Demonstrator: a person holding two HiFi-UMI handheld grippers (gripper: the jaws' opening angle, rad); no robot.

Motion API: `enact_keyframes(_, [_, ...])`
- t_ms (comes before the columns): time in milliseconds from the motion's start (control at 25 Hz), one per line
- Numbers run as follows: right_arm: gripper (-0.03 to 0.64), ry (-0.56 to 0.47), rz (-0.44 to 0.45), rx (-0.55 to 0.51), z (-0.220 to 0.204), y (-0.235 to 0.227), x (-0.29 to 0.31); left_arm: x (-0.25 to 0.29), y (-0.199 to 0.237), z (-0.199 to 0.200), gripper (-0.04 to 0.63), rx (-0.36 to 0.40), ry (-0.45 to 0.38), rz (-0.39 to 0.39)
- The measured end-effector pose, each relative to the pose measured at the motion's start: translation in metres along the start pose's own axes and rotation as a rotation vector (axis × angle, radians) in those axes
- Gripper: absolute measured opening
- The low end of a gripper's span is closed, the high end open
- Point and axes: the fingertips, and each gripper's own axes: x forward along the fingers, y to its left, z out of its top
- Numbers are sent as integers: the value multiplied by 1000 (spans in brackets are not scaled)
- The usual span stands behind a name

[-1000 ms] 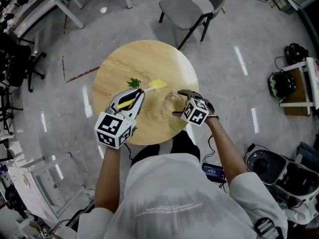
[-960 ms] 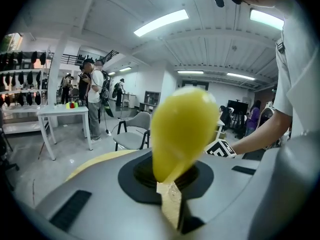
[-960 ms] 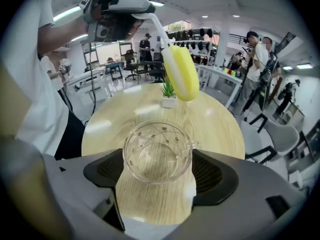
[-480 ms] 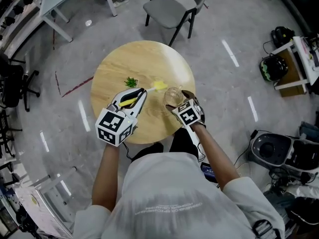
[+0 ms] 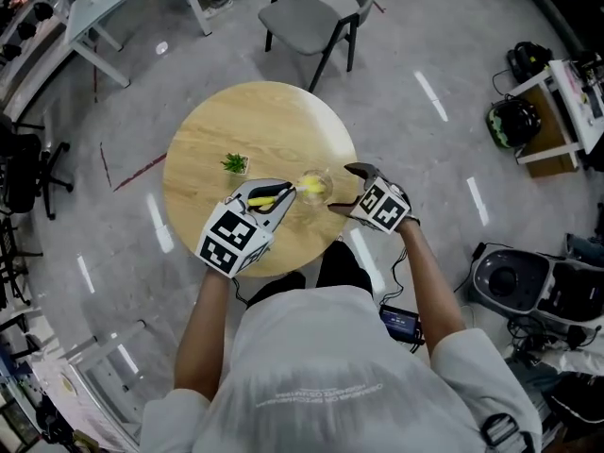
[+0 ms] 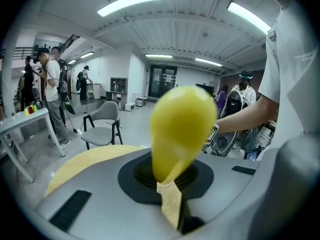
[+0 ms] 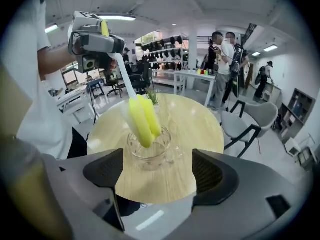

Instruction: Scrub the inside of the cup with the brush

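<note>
**Fig. Brush head entering the cup; cup not yet steadied**

Round table [image 5: 236, 125] seen from above. The clear glass cup [image 7: 150, 153] stands upright near the table edge closest to the person, a little right of centre. L gripper [image 5: 271, 198] is clenched on the handle of the brush [image 7: 143, 115]. The left gripper view shows the pale handle pinched betw. its jaws, w/ the yellow head projecting straight ahead. In the right gripper view the head is tilted, its lower end dipping inside the cup rim. R gripper [image 5: 347, 189] is released: jaws wide apart and aimed at the cup from the table's near-right edge. The cup lies ahead of the jaw tips and is not touched. A small green plant [image 5: 234, 163] sits well apart, toward the table's left side.

Technique (judgement): scrubbing looks barely under way. The cup is prob. light and stands free, so sideways brush force could slide or tip it toward the near edge. Best to close the R jaws on the cup wall first. Then sink the head to the bottom and work it round the wall w/ short twists. Hold the handle clear of the rim, so it does not lever the cup over.
</note>
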Motion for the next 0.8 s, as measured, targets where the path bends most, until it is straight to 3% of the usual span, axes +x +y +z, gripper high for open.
enact_keyframes(160, [442,52,81,-182,-7,-21,0,23,0,7,43,-62,22,39])
enact_keyframes(360, [436,163,271,-407,-27,-38,18,38,5,8,43,-131,65,120])
enact_keyframes(400, [418,180,305,-453,-29,-42,23,39,8,7,43,-142,73,140])
enact_keyframes(520, [262,177,363,-549,-25,-47,39,39,13,2,43,-197,78,188])
enact_keyframes(680, [195,121,424,-602,-11,-42,57,39,16,-4,43,-257,79,241])
enact_keyframes(760, [111,99,446,-620,-11,-35,61,40,11,-6,43,-279,83,250])
enact_keyframes(800, [106,86,450,-624,-10,-34,62,41,10,-6,43,-285,82,253])
